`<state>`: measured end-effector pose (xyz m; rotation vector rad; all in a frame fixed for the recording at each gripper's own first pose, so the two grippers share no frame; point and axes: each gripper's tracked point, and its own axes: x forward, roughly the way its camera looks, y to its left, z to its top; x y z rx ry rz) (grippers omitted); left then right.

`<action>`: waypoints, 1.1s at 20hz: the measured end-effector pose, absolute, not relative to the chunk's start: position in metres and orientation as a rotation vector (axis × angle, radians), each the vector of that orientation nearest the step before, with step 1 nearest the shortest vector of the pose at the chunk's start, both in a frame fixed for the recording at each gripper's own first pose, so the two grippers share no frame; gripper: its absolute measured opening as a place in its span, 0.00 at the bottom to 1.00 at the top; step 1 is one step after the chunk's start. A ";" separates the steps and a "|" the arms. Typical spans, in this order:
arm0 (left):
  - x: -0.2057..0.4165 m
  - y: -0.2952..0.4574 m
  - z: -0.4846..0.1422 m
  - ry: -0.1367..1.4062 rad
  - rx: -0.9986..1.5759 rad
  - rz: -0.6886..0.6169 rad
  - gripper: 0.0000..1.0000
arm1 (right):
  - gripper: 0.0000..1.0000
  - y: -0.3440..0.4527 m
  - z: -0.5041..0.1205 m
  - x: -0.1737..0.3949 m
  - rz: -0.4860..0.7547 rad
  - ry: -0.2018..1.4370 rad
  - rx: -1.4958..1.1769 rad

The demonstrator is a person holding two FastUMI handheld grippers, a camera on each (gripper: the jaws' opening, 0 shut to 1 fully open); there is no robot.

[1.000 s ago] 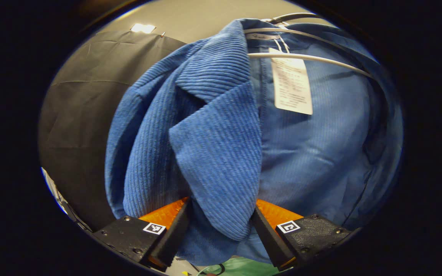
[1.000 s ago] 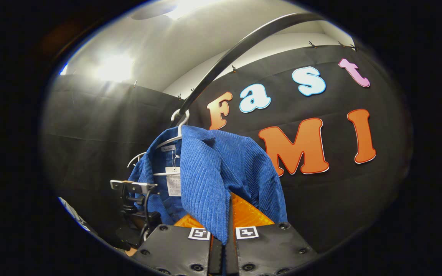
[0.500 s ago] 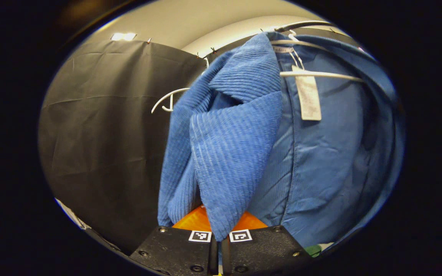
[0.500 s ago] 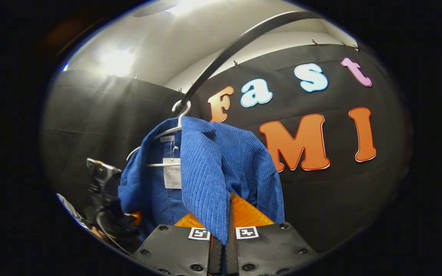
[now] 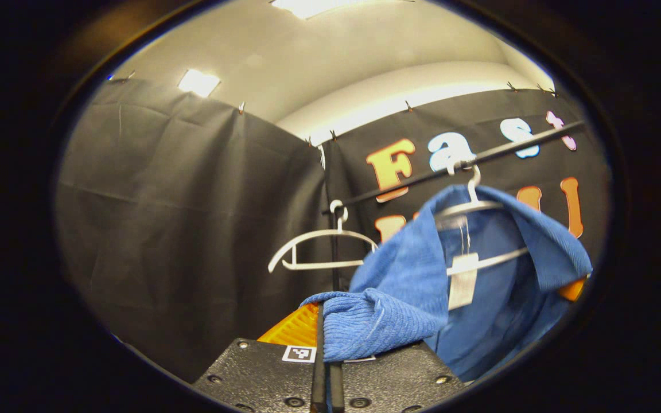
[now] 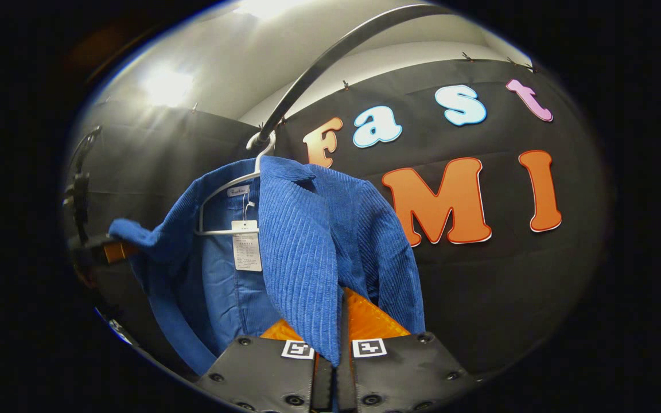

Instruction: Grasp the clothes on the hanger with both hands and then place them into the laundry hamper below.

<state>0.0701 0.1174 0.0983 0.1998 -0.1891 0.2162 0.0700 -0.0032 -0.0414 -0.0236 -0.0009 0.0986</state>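
Between my left jaws, at the bottom of the left gripper view, I am pinching the lapel edge of the blue corduroy jacket point(image 5: 399, 287). My left gripper point(image 5: 323, 344) is pressing its jaws together on this fold, with almost no gap, and the cloth is bunching over the right jaw. From there the jacket is stretching up and to the right, to the white hanger point(image 5: 474, 206) on the dark rail point(image 5: 514, 146). An empty hanger point(image 5: 319, 252) is hanging on the same rail, up ahead of my left jaws.

My right gripper point(image 6: 339, 344) is also pressing its jaws together, and it is pinching the other front edge of the jacket point(image 6: 302, 241), which is hanging straight down into them. In the right gripper view the left gripper point(image 6: 109, 249) is appearing far to the left, and it is pulling its side of the jacket out sideways.

I am judging that the jacket is soft, rather thick and not slippery, so the ribbed cloth is giving a good hold. It is not fragile and probably light. The collar is still lying on the hanger, so I think lifting both front edges off the shoulders is the best way. I cannot see the hamper.
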 end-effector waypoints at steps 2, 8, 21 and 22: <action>0.079 0.114 0.148 -0.251 0.250 0.213 0.05 | 0.15 -0.003 -0.045 0.069 0.098 0.004 -0.016; 0.133 0.122 0.208 -0.347 0.324 0.218 0.05 | 0.15 -0.005 -0.053 0.062 0.085 0.009 0.027; 0.266 0.220 0.033 0.007 0.025 0.239 0.01 | 0.15 0.004 -0.057 0.067 -0.045 -0.003 -0.028; 0.272 0.217 0.022 0.022 0.010 0.216 0.01 | 0.15 0.006 -0.056 0.068 -0.060 -0.010 -0.040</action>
